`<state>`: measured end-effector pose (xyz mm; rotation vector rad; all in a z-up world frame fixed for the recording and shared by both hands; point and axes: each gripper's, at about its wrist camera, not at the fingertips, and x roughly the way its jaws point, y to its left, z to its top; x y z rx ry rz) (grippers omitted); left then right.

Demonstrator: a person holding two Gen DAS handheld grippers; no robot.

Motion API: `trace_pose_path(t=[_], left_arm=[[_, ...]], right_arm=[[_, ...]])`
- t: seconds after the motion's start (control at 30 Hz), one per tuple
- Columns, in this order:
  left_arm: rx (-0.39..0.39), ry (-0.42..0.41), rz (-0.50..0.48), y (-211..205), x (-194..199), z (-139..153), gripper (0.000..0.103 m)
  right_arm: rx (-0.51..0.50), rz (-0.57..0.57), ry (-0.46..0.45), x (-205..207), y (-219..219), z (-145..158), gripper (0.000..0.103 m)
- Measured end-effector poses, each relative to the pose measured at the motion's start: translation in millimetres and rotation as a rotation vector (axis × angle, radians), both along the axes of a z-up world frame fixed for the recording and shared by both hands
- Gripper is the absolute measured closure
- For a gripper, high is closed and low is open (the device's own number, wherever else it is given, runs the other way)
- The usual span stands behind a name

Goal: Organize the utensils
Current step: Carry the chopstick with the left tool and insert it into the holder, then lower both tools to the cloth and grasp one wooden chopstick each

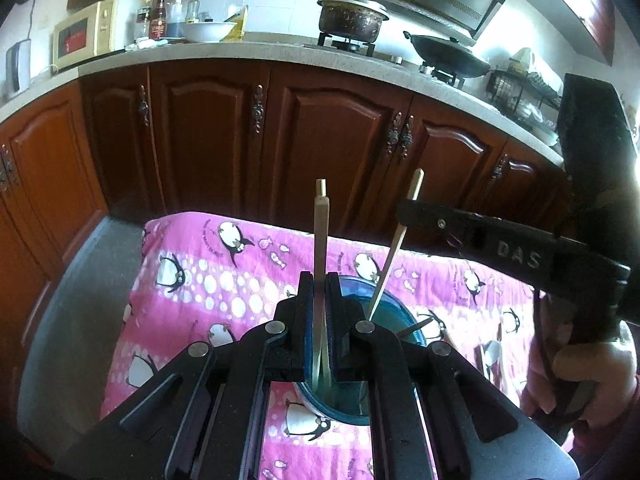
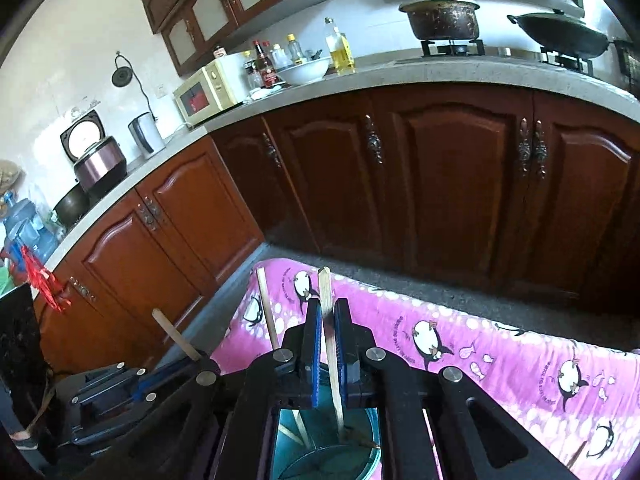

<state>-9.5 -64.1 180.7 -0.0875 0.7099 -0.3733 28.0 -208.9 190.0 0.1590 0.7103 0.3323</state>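
Observation:
In the left wrist view my left gripper (image 1: 319,284) is shut on a pair of pale wooden chopsticks (image 1: 321,236) that stand upright, their lower ends down in a round teal container (image 1: 394,316). My right gripper (image 1: 408,216) reaches in from the right, holding one slanted chopstick (image 1: 394,248) above the container. In the right wrist view my right gripper (image 2: 328,308) is shut on that chopstick (image 2: 330,344), whose tip is inside the teal container (image 2: 372,456). Another chopstick (image 2: 266,308) rises to its left. My left gripper (image 2: 196,360) holds a wooden stick (image 2: 174,334) at lower left.
The container sits on a pink penguin-print cloth (image 1: 208,280) over a table. Grey floor (image 1: 76,304) and dark wooden cabinet doors (image 1: 328,140) lie beyond. The counter holds a microwave (image 1: 88,34), bottles, a white bowl, a pot (image 1: 352,18) and a wok. A person's hand (image 1: 592,364) grips the right tool.

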Motion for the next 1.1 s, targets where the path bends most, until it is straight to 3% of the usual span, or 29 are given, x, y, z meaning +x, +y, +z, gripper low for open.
trace_pose_path(t=[0.13,0.27,0.5,0.7,1.1], left_arm=[[-0.001,0.005,0.012,2.2,-3.0,-1.1,0.079],[-0.013,-0.005,0.025,6.7,-9.5,-0.3,0.065],[0.004,-0.016,0.041,4.9,-21.7,0.5,0.062],[0.039,-0.065,0.039,-7.8,-40.9,7.4,0.053],[0.058,-0.103,-0.051,-49.4,-77.6,11.3,0.04]], right_arm=[[-0.002,0.013,0.003,-7.7,-1.9,-0.3,0.077],[0.03,-0.004,0.004,-18.8,-9.5,-0.8,0.07],[0.02,-0.021,0.004,-41.4,-16.7,-1.3,0.064],[0.011,-0.052,-0.006,-68.3,-26.6,3.4,0.062],[-0.008,-0.15,-0.003,-125.3,-70.6,8.5,0.06]])
